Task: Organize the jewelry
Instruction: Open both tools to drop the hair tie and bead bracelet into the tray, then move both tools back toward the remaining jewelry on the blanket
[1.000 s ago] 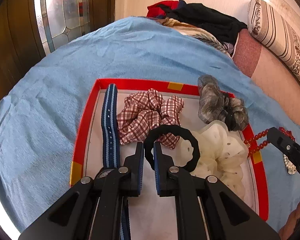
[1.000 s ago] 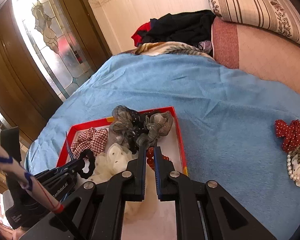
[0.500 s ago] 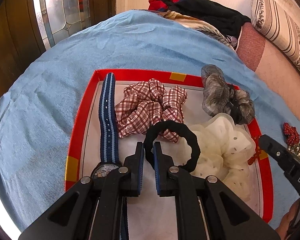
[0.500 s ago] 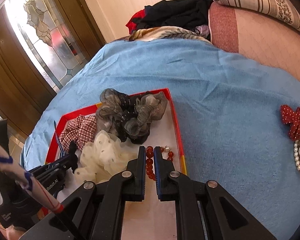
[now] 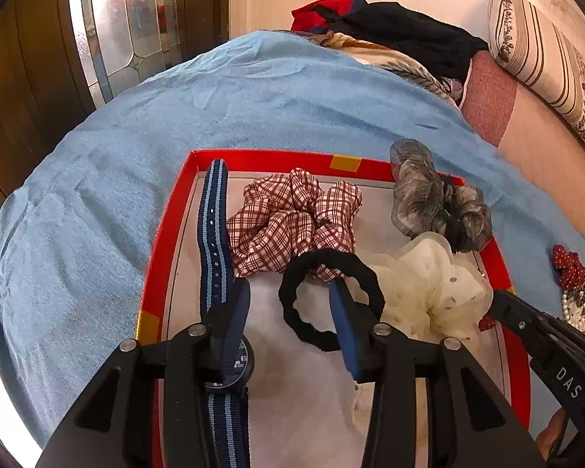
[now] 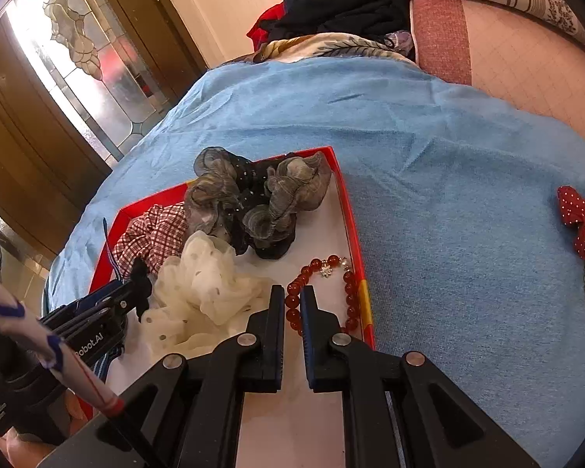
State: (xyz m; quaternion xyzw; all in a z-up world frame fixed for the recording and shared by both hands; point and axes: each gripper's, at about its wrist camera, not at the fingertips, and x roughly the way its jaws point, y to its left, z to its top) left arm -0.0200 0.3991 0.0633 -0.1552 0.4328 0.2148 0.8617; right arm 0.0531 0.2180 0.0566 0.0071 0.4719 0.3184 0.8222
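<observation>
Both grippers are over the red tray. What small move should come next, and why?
Probably the left gripper should withdraw from the tray: its fingers stand wide open and the black hair tie lies free on the tray floor. The right gripper is nearly shut around the red bead bracelet, which lies inside the tray.

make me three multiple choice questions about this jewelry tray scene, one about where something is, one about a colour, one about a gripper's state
1. Where is the red bead bracelet?
A. In the tray
B. On the blanket
C. On the pillow

2. What colour is the blanket?
A. Green
B. Blue
C. White

3. How is the left gripper?
A. Open
B. Shut on the watch
C. Out of view

Answers: 1 A, the beads lie inside the red rim. 2 B, the cloth around the tray is light blue. 3 A, its fingers stand wide apart over the black hair tie.
</observation>
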